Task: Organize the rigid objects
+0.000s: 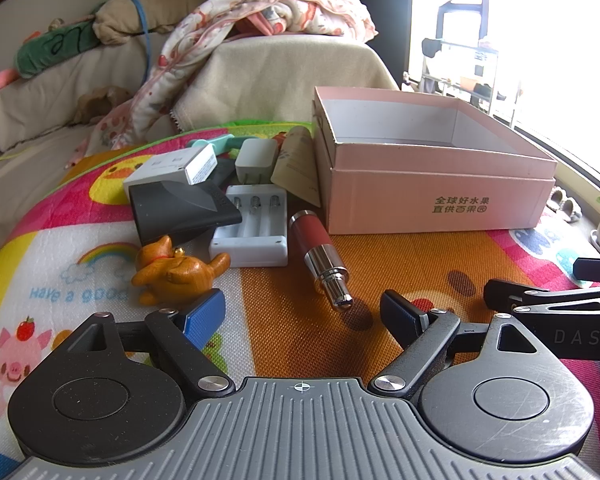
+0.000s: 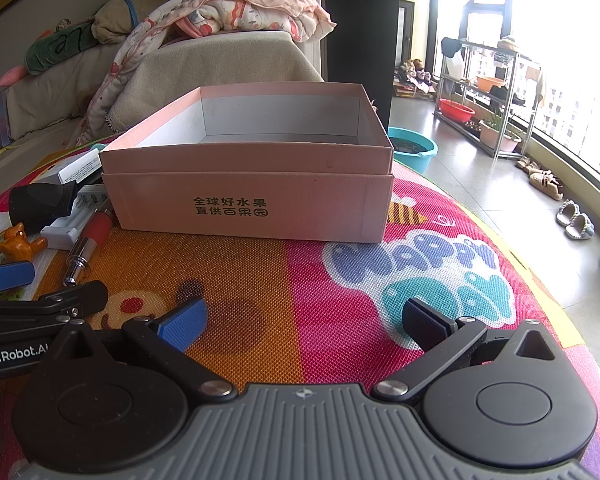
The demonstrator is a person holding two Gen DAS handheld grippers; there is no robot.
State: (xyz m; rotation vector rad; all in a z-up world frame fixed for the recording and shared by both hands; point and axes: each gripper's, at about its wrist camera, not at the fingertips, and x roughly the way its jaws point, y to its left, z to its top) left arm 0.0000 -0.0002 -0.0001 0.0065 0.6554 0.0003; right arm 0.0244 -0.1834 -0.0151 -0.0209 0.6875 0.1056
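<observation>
While both grippers, left gripper (image 1: 300,312) and right gripper (image 2: 304,320), stand spread and empty, the red-and-chrome metal cylinder (image 1: 320,256) lies just ahead of the left fingers, left of the pink cardboard box (image 1: 436,184) printed "全球好水果".

The pink box (image 2: 252,200) carries "全球好水果 直供百果园" on its front wall. The mat (image 1: 380,280) reads "Have a good" by a rainbow, and "HAPPY" in the right wrist view. The left gripper (image 2: 40,304) is marked "GenRobot.AI"; the right gripper (image 1: 556,304) shows "DAS".
</observation>
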